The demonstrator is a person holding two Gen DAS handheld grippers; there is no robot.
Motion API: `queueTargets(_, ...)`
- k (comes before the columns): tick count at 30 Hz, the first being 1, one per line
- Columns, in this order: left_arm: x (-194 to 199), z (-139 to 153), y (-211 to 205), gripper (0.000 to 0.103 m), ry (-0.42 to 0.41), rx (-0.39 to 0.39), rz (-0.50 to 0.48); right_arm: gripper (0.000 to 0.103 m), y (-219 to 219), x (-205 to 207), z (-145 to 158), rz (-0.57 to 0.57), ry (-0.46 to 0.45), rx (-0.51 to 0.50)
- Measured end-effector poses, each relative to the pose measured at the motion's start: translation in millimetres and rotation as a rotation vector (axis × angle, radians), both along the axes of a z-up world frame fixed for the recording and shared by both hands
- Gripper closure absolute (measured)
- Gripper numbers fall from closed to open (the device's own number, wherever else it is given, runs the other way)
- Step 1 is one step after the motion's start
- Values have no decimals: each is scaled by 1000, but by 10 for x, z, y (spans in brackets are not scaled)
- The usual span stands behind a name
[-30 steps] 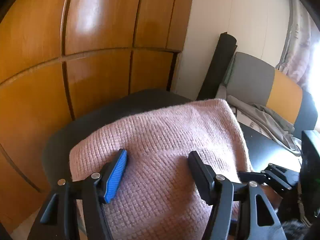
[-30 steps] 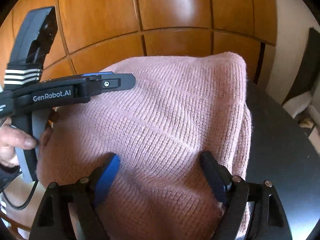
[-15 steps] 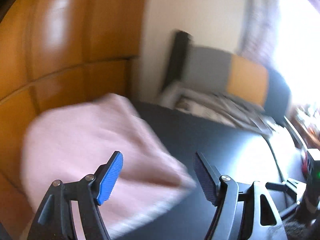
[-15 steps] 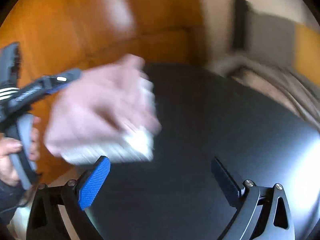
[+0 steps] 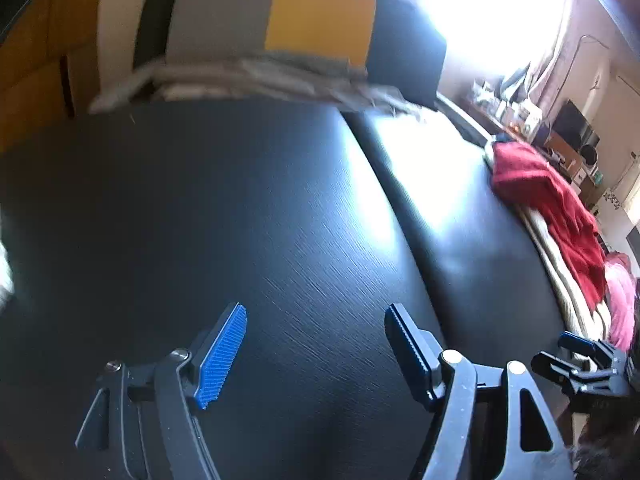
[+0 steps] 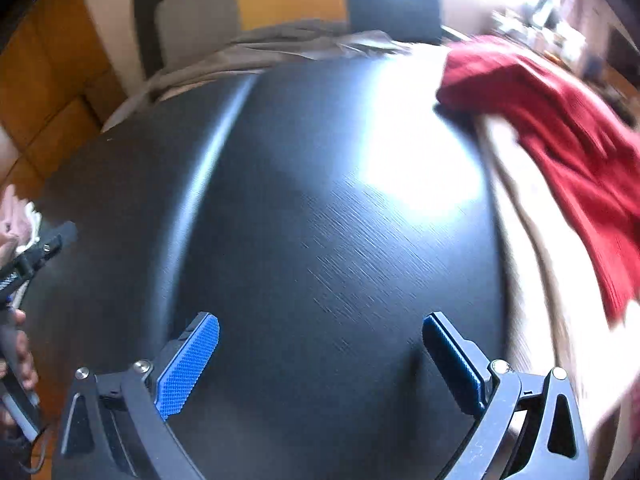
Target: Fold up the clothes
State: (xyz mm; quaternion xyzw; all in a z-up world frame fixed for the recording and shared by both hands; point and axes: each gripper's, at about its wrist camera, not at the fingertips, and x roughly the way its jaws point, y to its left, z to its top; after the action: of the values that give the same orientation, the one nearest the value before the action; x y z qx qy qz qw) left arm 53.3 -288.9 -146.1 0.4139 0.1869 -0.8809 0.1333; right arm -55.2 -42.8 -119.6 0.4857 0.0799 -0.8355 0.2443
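Both claws, left claw (image 5: 316,340) and right claw (image 6: 320,350), gaped wide and empty over the bare surface (image 6: 320,200), while ahead-right the red garment (image 6: 560,128), seemingly unfolded, awaited folding.

Black table (image 6: 320,220) — red garment (image 6: 560,128) at its far right edge, seemingly atop beige cloth (image 6: 532,240).

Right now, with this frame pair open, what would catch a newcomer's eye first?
The crumpled red knitted garment at the right edge of the glossy black table, lying partly on a cream cloth. Next, the window glare on that tabletop. Both grippers, left gripper and right gripper, hover open and hold nothing, while the grey-and-yellow chair back stands behind with grey fabric piled beneath it.
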Motion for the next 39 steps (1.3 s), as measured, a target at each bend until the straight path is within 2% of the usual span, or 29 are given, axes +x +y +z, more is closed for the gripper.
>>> queueTargets(1, -25, -53, 74, 30, -20, 17, -2, 0, 114, 25, -28, -11, 2, 1)
queueTargets(3, -39, -56, 315, 30, -27, -57, -3, 0, 241, 116, -57, -15, 24, 16)
queueTargets(9, -229, 14, 851, 30, -40, -51, -84, 0, 383, 209, -106, 33, 43, 40)
queueTargets(12, -176, 88, 914, 30, -23, -54, -32, 0, 402, 262, -124, 49, 55, 41)
queueTargets(15, 84, 327, 802, 30, 20, -140, 71, 0, 344, 342, -77, 78, 60, 30)
queueTargets(16, 176, 399, 715, 30, 29, -153, 107, 0, 282, 374, -45, 116, 63, -5)
queueTargets(20, 896, 875, 157, 30, 48, -268, 372, 0, -310, 585, 180, 306, 124, -93)
queueTargets(24, 1723, 1308, -368, 30, -21, -467, 705, 0, -1378, 974, 444, 534, 170, -174)
queueTargets(26, 2045, 1478, -570, 30, -52, -517, 813, 0, -1886, 1240, 569, 632, 188, -211)
queueTargets(28, 2361, 1655, -709, 30, -18, -513, 880, 0, -2383, 1578, 770, 724, 203, -250)
queueTargets(30, 2648, 1859, -830, 36, 3, -529, 935, 0, -2776, 1853, 961, 785, 215, -273)
queueTargets(33, 2915, 2079, -923, 41, 8, -592, 970, 0, -3222, 2136, 1160, 807, 239, -279)
queueTargets(35, 3018, 2167, -965, 50, 4, -639, 1007, 0, -3426, 2310, 1290, 816, 253, -289)
queueTargets(38, 3243, 2194, -1098, 52, 45, -594, 1041, 0, -3684, 2541, 1448, 837, 269, -288)
queueTargets(39, 3328, 2172, -1159, 53, 74, -547, 1037, 0, -3756, 2623, 1495, 847, 274, -286)
